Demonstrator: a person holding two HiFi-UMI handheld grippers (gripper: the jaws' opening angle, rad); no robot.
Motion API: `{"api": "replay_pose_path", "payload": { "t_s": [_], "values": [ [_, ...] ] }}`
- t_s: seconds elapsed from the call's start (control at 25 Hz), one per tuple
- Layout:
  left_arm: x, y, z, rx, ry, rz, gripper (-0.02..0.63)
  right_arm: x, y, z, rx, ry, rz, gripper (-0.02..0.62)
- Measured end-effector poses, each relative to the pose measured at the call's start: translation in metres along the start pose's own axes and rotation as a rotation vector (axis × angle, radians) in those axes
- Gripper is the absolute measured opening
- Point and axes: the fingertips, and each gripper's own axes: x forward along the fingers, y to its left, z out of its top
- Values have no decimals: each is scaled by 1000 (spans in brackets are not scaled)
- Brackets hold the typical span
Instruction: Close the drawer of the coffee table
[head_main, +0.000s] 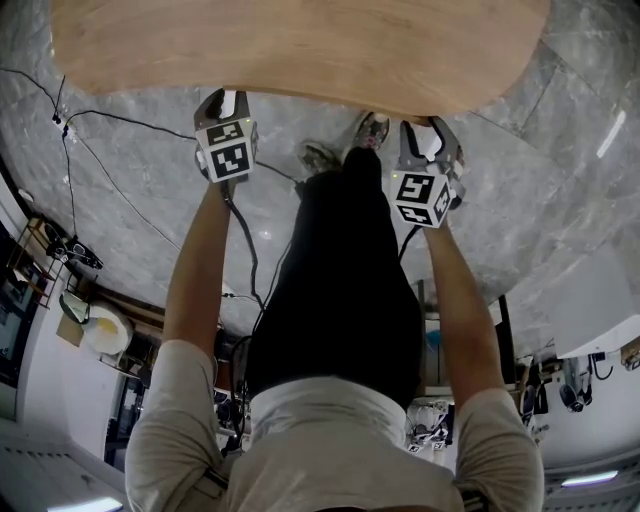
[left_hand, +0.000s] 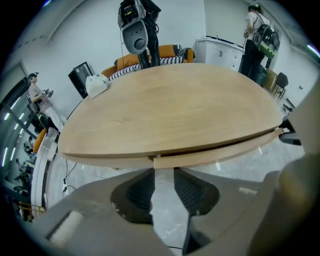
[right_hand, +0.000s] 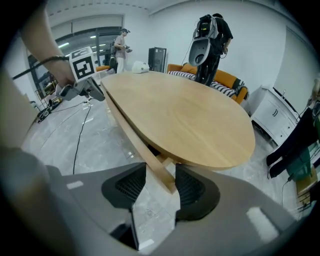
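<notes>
Drawer (left_hand: 208, 153) of the coffee table, seen as a thin wooden front just under the oval tabletop (left_hand: 170, 110) and projecting slightly past its near edge; judged not quite shut. Its long axis runs along that edge, crosswise to the person. The left gripper (left_hand: 163, 175), jaws apart and holding nothing, points at one end of the front, which lies just beyond its tips. The right gripper (right_hand: 161, 175), also parted, has the other end (right_hand: 145, 156) lying between its pads without a visible squeeze, so it is the nearer. Both grippers are on the person's side; closing calls for a push away, under the top. Grey floor (head_main: 150, 200) below.
</notes>
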Motion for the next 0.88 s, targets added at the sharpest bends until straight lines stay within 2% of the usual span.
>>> {"api": "replay_pose_path", "payload": {
  "t_s": [0.24,0.44,0.6,0.88],
  "values": [
    [-1,-1,3,-3,2,-14,146,-1,-3,2,56,-26,-20,204],
    [4,1,13,-60,-33,-17,144,4,-14,4,207,-84,-37,236],
    [3,-2,17,-127,-56,-29,129,3,-17,7,221,-88,-49,241],
    [-6,-34,20,-130,-78,-88,126,0,-16,2,273,-52,-95,238]
  ]
}}
